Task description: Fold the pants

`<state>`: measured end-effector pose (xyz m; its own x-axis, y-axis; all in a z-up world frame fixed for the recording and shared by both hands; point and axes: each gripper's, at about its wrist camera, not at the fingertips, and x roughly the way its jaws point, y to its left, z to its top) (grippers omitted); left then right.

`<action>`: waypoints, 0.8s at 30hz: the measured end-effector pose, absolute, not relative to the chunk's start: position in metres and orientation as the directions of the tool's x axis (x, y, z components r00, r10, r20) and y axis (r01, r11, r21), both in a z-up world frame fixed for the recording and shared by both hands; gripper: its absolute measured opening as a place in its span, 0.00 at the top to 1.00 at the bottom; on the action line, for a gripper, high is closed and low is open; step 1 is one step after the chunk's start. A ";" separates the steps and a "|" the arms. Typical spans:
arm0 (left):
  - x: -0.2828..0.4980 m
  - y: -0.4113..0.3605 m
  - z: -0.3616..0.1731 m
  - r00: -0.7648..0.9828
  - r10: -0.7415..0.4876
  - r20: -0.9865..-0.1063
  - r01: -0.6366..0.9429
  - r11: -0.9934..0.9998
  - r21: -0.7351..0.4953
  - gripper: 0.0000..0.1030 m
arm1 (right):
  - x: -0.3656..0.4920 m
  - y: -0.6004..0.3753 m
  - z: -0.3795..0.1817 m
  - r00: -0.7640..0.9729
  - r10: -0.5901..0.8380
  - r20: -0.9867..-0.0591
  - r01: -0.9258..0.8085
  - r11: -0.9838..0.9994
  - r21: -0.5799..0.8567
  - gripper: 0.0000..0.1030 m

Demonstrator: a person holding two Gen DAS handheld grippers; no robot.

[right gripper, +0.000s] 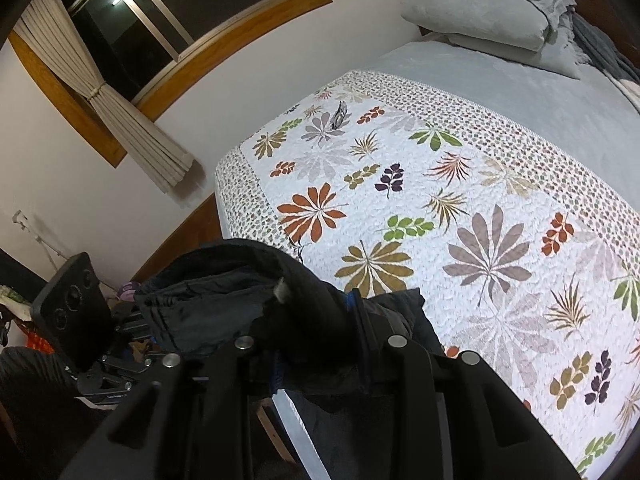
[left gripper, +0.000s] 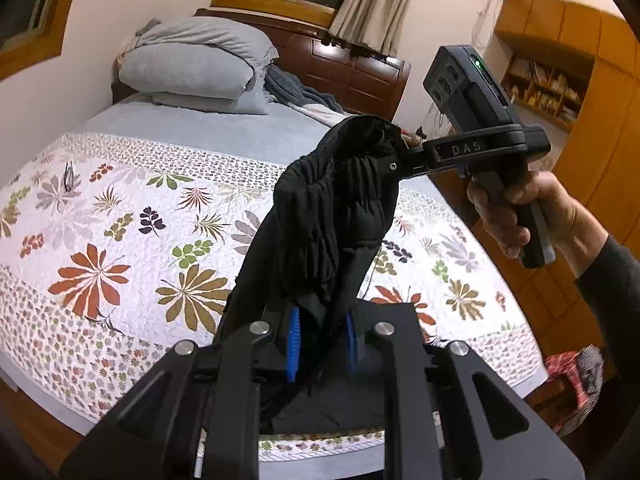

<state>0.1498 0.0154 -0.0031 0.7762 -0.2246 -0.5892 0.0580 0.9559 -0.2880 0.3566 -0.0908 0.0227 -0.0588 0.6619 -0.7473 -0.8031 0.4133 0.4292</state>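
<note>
A: Where are the pants (left gripper: 328, 216) relative to each hand-held gripper?

B: They hang in the air between the two, above the bed (left gripper: 120, 208). The left hand-held gripper (left gripper: 320, 344) has its blue pads (left gripper: 293, 344) closed most of the way on a bunch of black cloth right at its tips. From there the cloth rises ahead and to the right, up to the right hand-held gripper (left gripper: 404, 158), which pinches the gathered waistband end.

A: So the long axis?

B: It runs from one hand-held gripper to the other, steeply tilted in the left view and bunched, not stretched flat. Neither is nearer; both have hold. The quilt lies ahead of and below both, so the likely need is to pull the cloth apart and lower it there.

A: And the right view?

B: The right hand-held gripper (right gripper: 316, 340) is nearly closed with black cloth (right gripper: 224, 304) heaped over its fingers.

A: What can't be made out?

B: The legs: a dark strip drops below the left one, but where the hems end is cut off. The cloth hides the right fingertips, so the grip itself is only partly seen. Which part of the pants the left one holds cannot be told.
</note>
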 end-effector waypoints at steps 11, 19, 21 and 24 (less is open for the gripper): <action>0.147 -0.036 -0.011 0.785 -0.145 -0.602 0.084 0.988 -0.128 0.85 | 0.357 -0.127 0.003 -0.059 0.699 -0.712 -0.800 0.394 0.453 0.72; 0.147 -0.077 -0.029 0.776 -0.110 -0.621 0.118 0.993 -0.029 0.85 | 0.354 -0.170 -0.029 -0.067 0.749 -0.659 -0.800 0.354 0.484 0.72; 0.147 -0.089 -0.035 0.775 -0.097 -0.624 0.129 0.992 0.006 0.85 | 0.353 -0.180 -0.036 -0.065 0.761 -0.646 -0.805 0.342 0.484 0.72; 0.147 -0.105 -0.044 0.772 -0.087 -0.630 0.143 0.989 0.038 0.85 | 0.352 -0.194 -0.048 -0.062 0.773 -0.631 -0.810 0.331 0.485 0.72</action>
